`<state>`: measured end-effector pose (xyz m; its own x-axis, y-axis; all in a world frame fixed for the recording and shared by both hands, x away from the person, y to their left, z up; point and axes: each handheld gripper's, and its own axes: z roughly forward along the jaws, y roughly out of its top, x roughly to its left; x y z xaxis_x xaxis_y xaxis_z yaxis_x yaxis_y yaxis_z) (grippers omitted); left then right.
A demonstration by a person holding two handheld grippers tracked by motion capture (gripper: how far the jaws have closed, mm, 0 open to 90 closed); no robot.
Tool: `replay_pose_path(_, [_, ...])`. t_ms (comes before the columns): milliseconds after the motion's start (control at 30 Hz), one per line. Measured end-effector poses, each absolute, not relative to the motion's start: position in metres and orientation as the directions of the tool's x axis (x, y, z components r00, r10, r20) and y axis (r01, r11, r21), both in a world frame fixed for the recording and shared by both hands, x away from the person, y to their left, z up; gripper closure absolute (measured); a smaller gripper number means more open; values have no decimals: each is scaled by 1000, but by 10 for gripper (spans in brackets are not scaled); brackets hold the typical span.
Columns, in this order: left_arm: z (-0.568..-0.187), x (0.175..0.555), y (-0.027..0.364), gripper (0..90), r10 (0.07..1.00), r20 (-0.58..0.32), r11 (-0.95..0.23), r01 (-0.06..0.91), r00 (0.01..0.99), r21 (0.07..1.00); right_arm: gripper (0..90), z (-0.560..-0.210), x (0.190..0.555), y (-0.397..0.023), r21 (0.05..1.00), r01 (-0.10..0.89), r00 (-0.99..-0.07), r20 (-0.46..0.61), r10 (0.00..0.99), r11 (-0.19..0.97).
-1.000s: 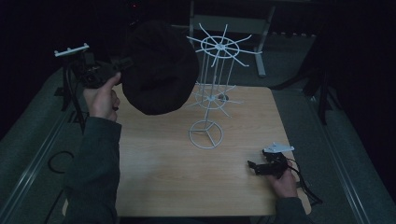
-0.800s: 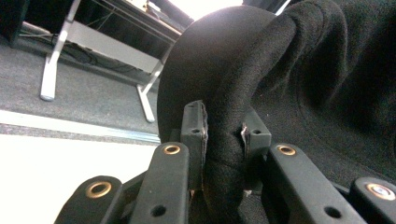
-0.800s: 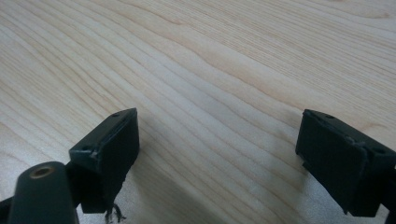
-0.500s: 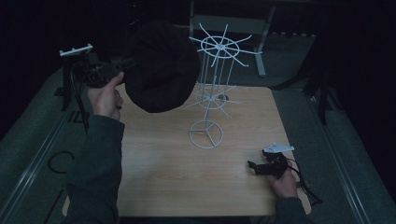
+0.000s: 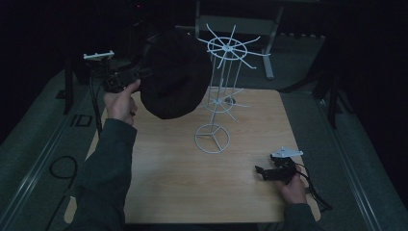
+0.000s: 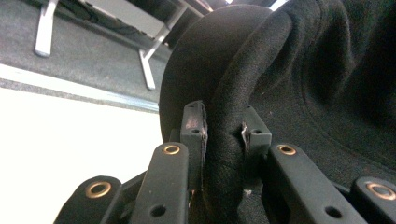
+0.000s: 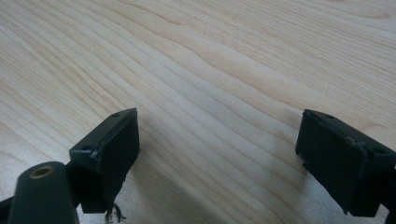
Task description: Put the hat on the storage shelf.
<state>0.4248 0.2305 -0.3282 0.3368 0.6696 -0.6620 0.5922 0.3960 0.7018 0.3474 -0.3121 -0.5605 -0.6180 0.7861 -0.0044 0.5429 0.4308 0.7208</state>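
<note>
- We take the white wire stand (image 5: 217, 96) as our landmark; its ring base sits on the wooden table (image 5: 173, 192) near the middle, toward the far half.
- Our left gripper (image 5: 126, 78) is held in the air to the left of the stand, out past the table's left far corner, with its jaws clamped on the rolled brim of the black hat (image 5: 172, 72); in the left gripper view the brim (image 6: 229, 154) is pinched between the two pads.
- The hat hangs just beside the stand's upper spoked wheel, its right edge very close to the spokes; we cannot tell whether it touches them.
- Our right gripper (image 5: 263, 172) rests low on the table, near-right of the stand's base and close to the table's right edge; its jaws stand wide apart over bare wood, holding nothing (image 7: 215, 154).
- Open room: the table in front of and to the left of the stand's base lies bare, as does the stretch between the base and the right gripper.
- Against the earlier frames, the hat and left gripper have shifted slightly toward the stand and a little lower; the right gripper and the stand have kept their places.
</note>
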Motion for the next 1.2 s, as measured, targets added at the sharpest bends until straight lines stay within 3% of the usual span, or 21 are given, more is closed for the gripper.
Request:
replay_pose_path(333, [-321,425,219,772,621,-691,412,595,370,689,136,-560,347,-312,719,545,-618,-3,786,431])
replay_pose_path(633, [-338,434,205,774,677,-658,358,633,331,687,136,-560,347,-312,721,543,-617,-4,787,430])
replay_pose_path(1200, [-343,438,194,616,719,-607,278,660,338,698,136,-560,347,-312,720,543,-618,-4,786,431])
